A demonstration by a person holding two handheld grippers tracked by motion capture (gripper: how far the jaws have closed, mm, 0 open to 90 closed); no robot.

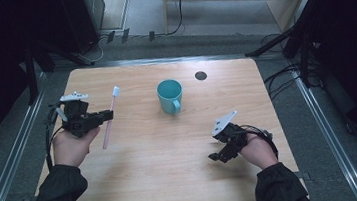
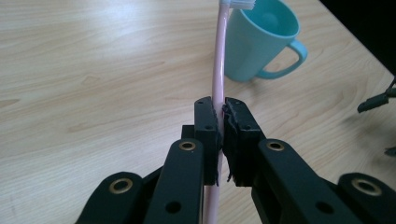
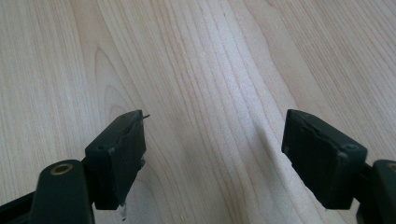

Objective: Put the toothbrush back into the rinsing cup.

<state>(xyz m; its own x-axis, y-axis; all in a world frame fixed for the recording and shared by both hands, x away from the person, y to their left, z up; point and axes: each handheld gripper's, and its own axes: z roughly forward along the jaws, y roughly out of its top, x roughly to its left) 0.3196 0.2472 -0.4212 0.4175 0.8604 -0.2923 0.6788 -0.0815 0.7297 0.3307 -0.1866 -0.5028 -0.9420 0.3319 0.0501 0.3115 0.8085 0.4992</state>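
Now | teal mug point(image 1: 170, 95) upright, empty | L gripper point(image 2: 220, 122) jaws clamp pink toothbrush point(image 2: 218, 79) | R gripper point(image 3: 212, 154) jaws apart

The left gripper point(image 2: 220, 122) clamps its jaws on a pink toothbrush point(image 2: 218, 70), pads pressing the handle. The brush rises upright, white bristles at the top edge. Behind it a teal mug point(image 2: 261, 42) stands on the wooden table point(image 2: 93, 70), handle pointing right
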